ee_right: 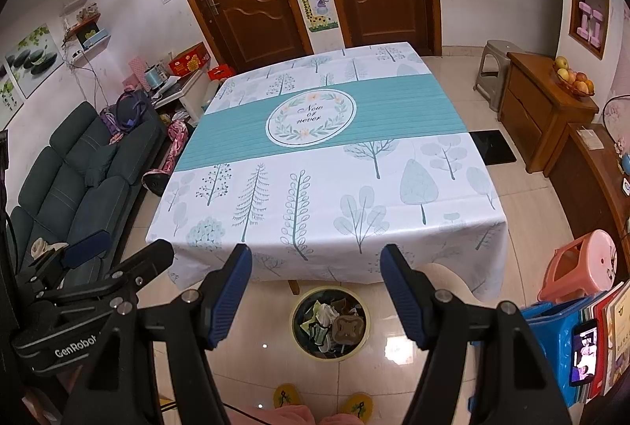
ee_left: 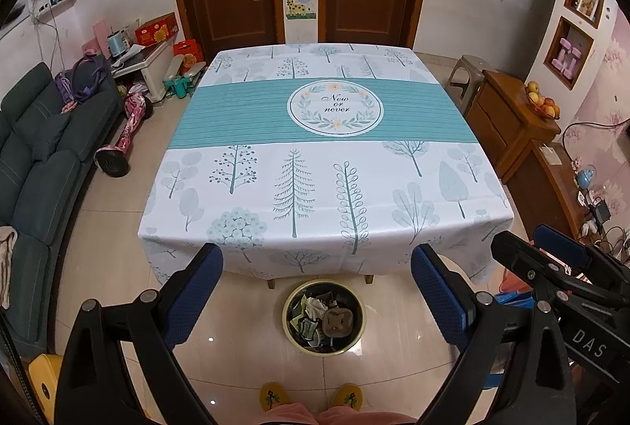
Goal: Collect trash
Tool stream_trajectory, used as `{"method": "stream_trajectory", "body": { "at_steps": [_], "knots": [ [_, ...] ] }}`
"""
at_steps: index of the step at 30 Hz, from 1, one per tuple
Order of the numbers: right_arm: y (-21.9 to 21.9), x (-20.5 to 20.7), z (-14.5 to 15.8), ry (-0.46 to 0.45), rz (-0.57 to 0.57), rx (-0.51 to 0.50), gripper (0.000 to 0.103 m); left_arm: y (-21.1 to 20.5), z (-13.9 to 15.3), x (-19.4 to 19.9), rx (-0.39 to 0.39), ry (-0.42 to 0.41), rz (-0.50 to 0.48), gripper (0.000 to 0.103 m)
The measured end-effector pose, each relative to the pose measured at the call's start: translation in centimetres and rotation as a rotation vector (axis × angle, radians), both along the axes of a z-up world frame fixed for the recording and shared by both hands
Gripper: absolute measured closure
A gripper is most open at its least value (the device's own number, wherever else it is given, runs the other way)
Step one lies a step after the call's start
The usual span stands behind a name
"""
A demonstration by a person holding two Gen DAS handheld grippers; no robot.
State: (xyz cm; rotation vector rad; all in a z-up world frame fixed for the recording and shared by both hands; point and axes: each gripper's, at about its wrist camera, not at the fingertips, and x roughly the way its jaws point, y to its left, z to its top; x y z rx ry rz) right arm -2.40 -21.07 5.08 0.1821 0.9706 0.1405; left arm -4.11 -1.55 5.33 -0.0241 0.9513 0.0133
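Both pairs of blue-padded fingers are spread wide with nothing between them: the left gripper (ee_left: 317,267) and the right gripper (ee_right: 317,267) hang side by side above the trash bin (ee_left: 323,318), on the person's side of it. That round, yellow-rimmed bin sits on the tiled floor just in front of the table (ee_left: 327,165), at its near edge, and holds crumpled paper, wrappers and a brown lid. Beyond the bin, a tree-print cloth covers the tabletop. Yellow slippers (ee_left: 273,395) stand just behind the bin.
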Motion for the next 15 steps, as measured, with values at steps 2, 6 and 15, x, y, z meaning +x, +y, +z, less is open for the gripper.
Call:
{"method": "stream_trajectory", "body": {
  "at_steps": [2, 6, 15],
  "knots": [
    [0.02, -0.02, -0.02, 0.002, 0.0, -0.001, 0.035, -0.02, 0.04, 0.12, -0.005, -0.001, 0.003, 0.008],
    [-0.05, 0.37, 0.2, 0.004, 0.002, -0.002, 0.035, -0.17, 0.11, 0.48, -0.008, -0.004, 0.009, 0.008],
    [0.02, 0.31, 0.16, 0.004, 0.002, -0.002, 0.035, -0.17, 0.1, 0.53, -0.01, -0.002, 0.011, 0.008]
  ]
}}
